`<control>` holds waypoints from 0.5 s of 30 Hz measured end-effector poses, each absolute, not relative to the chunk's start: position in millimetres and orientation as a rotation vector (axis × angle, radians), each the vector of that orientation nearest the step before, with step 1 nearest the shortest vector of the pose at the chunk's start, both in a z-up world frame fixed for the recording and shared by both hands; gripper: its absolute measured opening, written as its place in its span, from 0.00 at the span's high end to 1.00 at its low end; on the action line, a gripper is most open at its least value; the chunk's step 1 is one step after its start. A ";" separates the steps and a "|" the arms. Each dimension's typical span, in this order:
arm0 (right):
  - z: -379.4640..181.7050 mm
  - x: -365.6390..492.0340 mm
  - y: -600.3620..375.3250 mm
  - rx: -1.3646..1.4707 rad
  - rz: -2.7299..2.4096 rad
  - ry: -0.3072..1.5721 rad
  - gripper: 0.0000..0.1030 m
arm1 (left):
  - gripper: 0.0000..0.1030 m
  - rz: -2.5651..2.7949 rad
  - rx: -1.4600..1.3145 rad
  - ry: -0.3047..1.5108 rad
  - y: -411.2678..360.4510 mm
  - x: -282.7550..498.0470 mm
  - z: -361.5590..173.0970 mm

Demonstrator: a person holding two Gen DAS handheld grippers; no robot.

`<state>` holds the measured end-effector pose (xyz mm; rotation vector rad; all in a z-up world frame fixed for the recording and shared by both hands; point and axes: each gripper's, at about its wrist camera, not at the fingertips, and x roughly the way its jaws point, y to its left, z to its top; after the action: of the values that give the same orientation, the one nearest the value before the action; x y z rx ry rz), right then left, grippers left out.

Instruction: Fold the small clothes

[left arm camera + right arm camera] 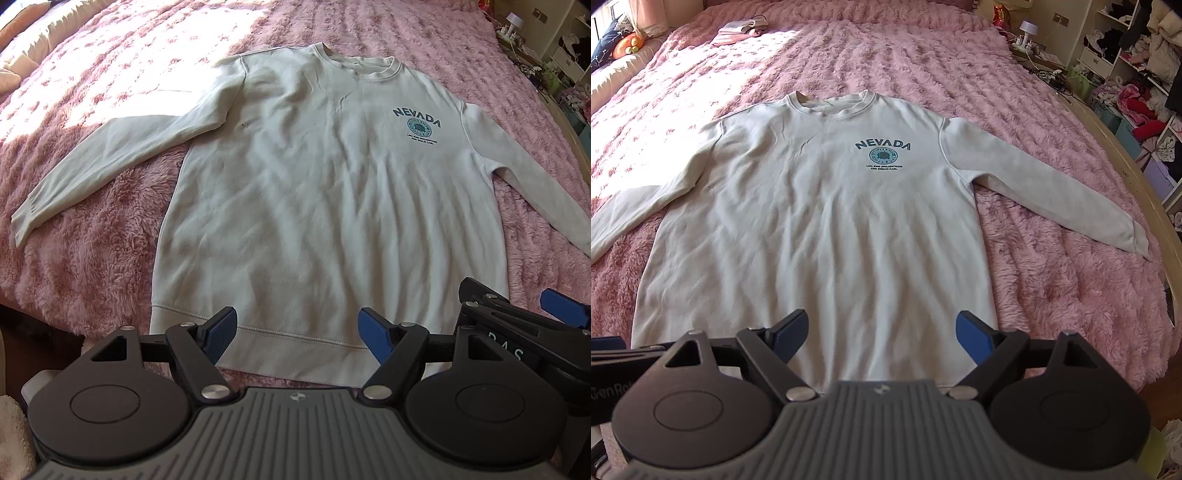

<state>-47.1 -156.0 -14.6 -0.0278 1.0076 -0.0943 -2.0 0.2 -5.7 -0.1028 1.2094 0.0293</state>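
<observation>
Pale grey-white cotton long-sleeved sweatshirt [295,206] lies face up and flat on a fluffy pink plush bedspread [92,258], collar at the far side and ribbed hem nearest the cameras. Both sleeves are spread out and angled down away from the body — one cuff ends off to the left in the left wrist view, the other reaches toward the bed's right edge in the right wrist view. A teal "NEVADA" chest print [882,146] with a round badge under it sits on the upper chest, and the fabric has soft wrinkles running lengthwise.

Left gripper [297,334] hangs just above the hem with its blue-padded fingers [221,332] spread wide, nothing between them and no cloth pinched. Right gripper [881,334] is the same deal — jaws wide apart over the lower part of the sweatshirt, holding nothing. It also shows up at the right edge of the left wrist view, just beside the left one.

Sunlight falls across the far left part of the bedspread. A small folded pink garment [738,31] sits near the head of the bed, well apart from the sweatshirt, and a cluttered white open shelf unit [1126,55] stands past the right side.
</observation>
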 end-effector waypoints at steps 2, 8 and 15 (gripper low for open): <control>-14.3 -47.2 -156.3 -0.026 -0.092 1.009 0.20 | 0.15 0.031 -0.105 1.211 0.1 -2.8 -5.8; -15.0 -47.5 -156.4 -0.028 -0.093 1.006 0.20 | 0.15 0.034 -0.105 1.211 -0.4 -2.7 -4.5; -14.7 -48.1 -156.8 -0.028 -0.096 1.003 0.20 | 0.15 0.032 -0.103 1.212 -0.1 -1.6 -3.3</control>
<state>-48.1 -156.8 -14.7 -0.0283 1.0034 -0.0956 -1.6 -0.1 -3.3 -0.1027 1.2116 0.0317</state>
